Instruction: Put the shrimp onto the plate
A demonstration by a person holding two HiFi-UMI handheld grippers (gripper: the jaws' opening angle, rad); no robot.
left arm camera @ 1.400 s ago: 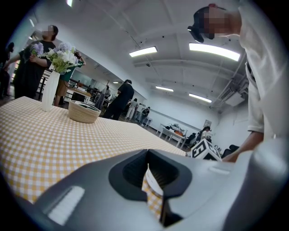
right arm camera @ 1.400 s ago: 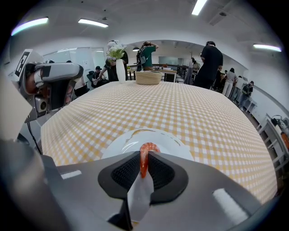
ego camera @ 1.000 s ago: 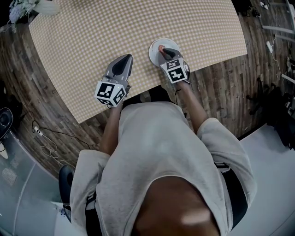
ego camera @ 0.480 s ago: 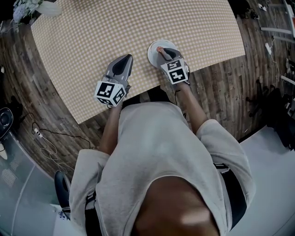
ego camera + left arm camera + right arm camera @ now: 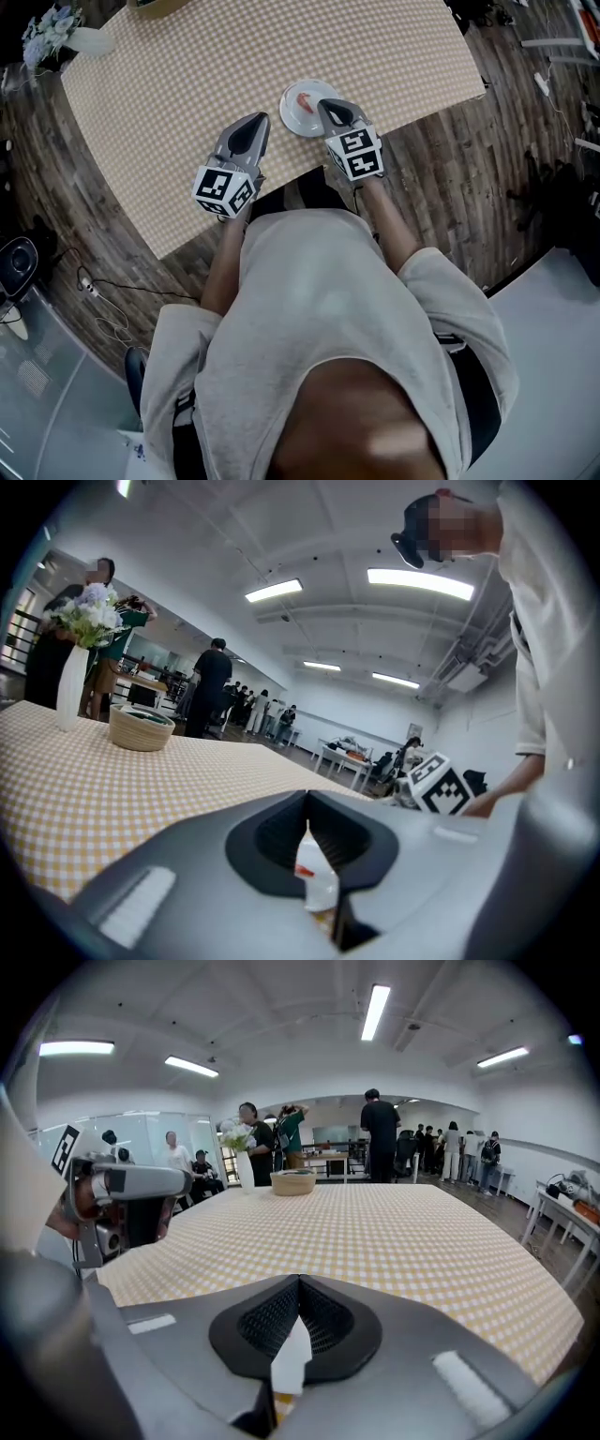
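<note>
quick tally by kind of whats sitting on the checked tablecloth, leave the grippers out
white round plate: 1
pink shrimp: 1
tan woven basket: 1
white vase of flowers: 1
total: 4

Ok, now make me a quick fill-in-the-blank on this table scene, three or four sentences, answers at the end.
1. The shrimp lies on the white ____.
2. The tablecloth has a ____ pattern.
3. Of the left gripper and the right gripper, the one nearer the shrimp is the ____.
4. The white vase at the far end of the table holds ____.

Missing words: plate; checked; right; flowers.
</note>
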